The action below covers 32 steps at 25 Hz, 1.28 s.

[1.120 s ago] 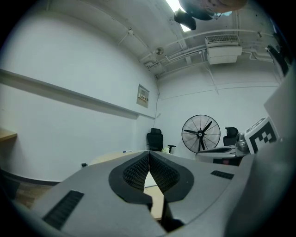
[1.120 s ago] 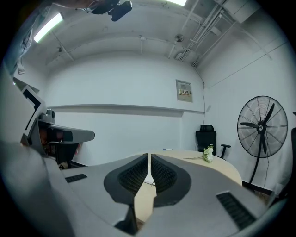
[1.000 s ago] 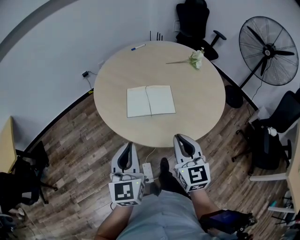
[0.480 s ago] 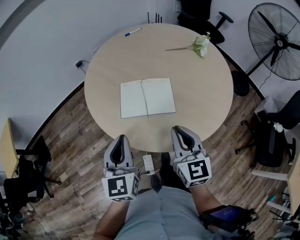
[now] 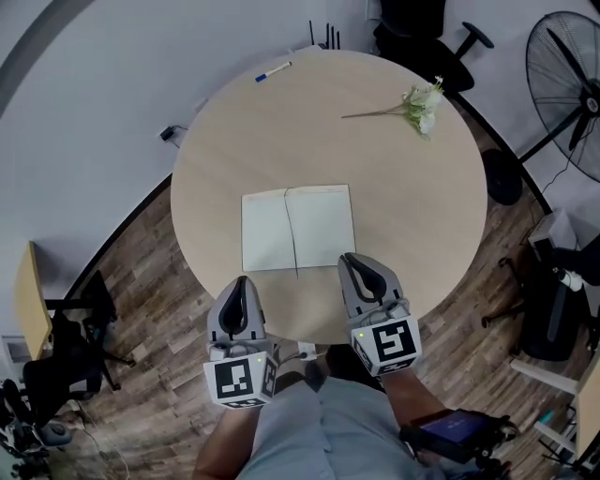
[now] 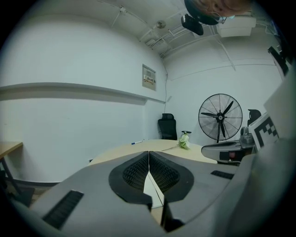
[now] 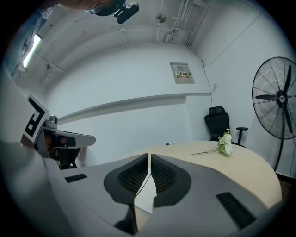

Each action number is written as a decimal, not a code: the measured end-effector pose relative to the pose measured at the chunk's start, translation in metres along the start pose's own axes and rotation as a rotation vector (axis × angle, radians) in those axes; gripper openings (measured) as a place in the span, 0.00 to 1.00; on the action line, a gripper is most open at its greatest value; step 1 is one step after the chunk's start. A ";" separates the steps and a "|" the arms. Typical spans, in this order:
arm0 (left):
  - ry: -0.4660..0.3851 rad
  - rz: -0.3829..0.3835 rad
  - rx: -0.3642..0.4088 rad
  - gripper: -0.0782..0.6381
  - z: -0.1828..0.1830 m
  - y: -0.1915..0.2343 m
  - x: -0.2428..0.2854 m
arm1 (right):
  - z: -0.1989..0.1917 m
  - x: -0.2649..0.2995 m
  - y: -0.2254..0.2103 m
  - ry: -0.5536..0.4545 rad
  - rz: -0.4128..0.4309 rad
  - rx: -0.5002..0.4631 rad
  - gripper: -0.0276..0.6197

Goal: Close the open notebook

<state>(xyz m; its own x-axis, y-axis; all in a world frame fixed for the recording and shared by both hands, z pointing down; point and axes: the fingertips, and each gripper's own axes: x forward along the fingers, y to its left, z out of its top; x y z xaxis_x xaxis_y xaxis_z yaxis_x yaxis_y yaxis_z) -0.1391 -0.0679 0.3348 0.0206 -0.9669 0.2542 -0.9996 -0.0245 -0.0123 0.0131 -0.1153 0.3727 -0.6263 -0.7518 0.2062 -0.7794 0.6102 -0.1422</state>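
Observation:
The open notebook (image 5: 297, 228) lies flat with blank white pages in the middle of the round wooden table (image 5: 403, 197). My left gripper (image 5: 241, 282) is shut and empty, its tip at the table's near edge, just short of the notebook's left page. The right gripper (image 5: 350, 262) is also shut and empty, with its tip over the table by the right page's near corner. In the left gripper view the jaws (image 6: 149, 156) meet, and a sliver of the notebook (image 6: 154, 190) shows below them. The right gripper view shows shut jaws (image 7: 149, 161) over the same white page (image 7: 145, 198).
A white flower sprig (image 5: 419, 103) and a blue pen (image 5: 273, 71) lie at the table's far side. A standing fan (image 5: 574, 80) is at the right, and a black office chair (image 5: 424, 26) stands beyond the table. More chairs (image 5: 67, 361) stand at the left.
Both grippers have moved forward to the table's near edge, and the notebook now lies just ahead of their tips. Their jaws have stayed shut.

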 end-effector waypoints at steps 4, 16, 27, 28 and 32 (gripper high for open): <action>0.000 0.026 0.006 0.14 0.011 0.000 0.019 | 0.006 0.018 -0.013 0.004 0.022 0.012 0.12; -0.022 0.048 -0.008 0.14 0.015 0.038 0.062 | 0.018 0.069 -0.020 0.012 0.035 -0.026 0.12; 0.131 -0.001 -0.094 0.14 -0.059 0.094 0.117 | -0.032 0.139 -0.006 0.149 0.007 -0.023 0.12; 0.150 0.001 -0.102 0.14 -0.068 0.097 0.119 | -0.037 0.143 -0.004 0.162 0.009 -0.023 0.12; 0.224 0.010 -0.137 0.14 -0.101 0.108 0.125 | -0.058 0.154 -0.001 0.202 0.008 -0.013 0.12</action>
<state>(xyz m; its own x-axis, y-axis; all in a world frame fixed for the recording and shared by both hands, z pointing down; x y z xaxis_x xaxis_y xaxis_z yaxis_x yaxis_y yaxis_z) -0.2466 -0.1657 0.4633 0.0214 -0.8863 0.4626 -0.9933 0.0339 0.1109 -0.0813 -0.2178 0.4608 -0.6149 -0.6823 0.3955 -0.7732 0.6202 -0.1322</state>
